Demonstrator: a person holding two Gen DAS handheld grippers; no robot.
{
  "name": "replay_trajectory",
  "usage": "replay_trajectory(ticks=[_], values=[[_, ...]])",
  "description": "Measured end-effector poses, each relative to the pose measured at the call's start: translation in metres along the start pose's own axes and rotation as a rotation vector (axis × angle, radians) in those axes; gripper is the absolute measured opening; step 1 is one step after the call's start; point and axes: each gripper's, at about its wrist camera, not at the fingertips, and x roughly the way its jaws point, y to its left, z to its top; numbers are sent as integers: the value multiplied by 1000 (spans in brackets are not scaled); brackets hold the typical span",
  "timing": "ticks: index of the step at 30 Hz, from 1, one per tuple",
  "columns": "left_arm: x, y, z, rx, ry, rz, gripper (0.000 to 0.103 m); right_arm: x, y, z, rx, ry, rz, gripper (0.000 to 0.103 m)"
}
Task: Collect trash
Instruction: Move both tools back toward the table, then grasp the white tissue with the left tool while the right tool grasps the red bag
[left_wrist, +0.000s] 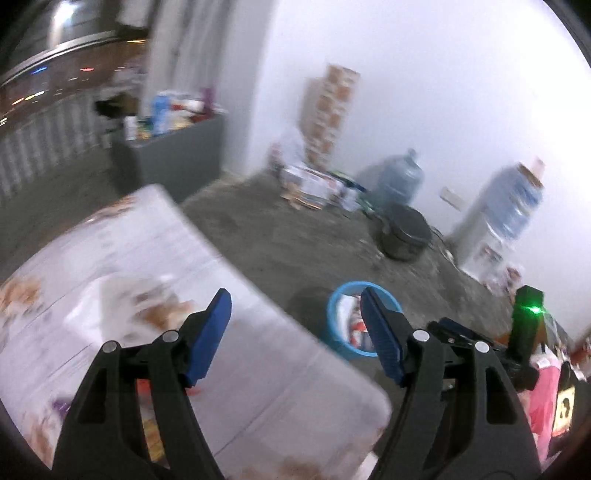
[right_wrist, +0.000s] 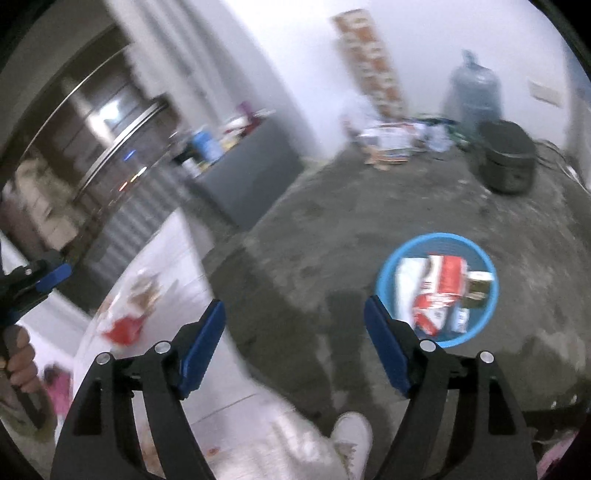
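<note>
A round blue bin (right_wrist: 384, 273) stands on the grey floor; it shows in the left wrist view as the blue bin (left_wrist: 333, 325), beyond the table corner. Inside lie a red and white packet (right_wrist: 443, 288) and a small box (right_wrist: 478, 284). My right gripper (right_wrist: 295, 332) hangs open and empty above the floor, left of the bin. My left gripper (left_wrist: 295, 325) is open and empty over the corner of the white patterned table (left_wrist: 155, 236). A red wrapper (right_wrist: 123, 328) lies on that table. The picture is blurred.
A grey cabinet (left_wrist: 173, 158) loaded with items stands at the back left. Along the white wall are stacked cartons (left_wrist: 330, 114), two water jugs (left_wrist: 400, 181), loose boxes (left_wrist: 314, 184) and a black pot (left_wrist: 404, 232). A white shoe (right_wrist: 351, 435) shows near the table edge.
</note>
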Motion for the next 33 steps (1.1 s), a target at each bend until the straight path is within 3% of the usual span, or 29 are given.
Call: replay_trajectory(ticks=[7,18,33], values=[[-69,68,-52,-144,-65,119,68,0,72,-15,-140,64,85,75],[-109,115,-109,-262,-94,188,68,13,158,-53,-295,177,154,75],[-145,139,-148,-321,-159,252,68,26,187,-65,-313,248,204,75]])
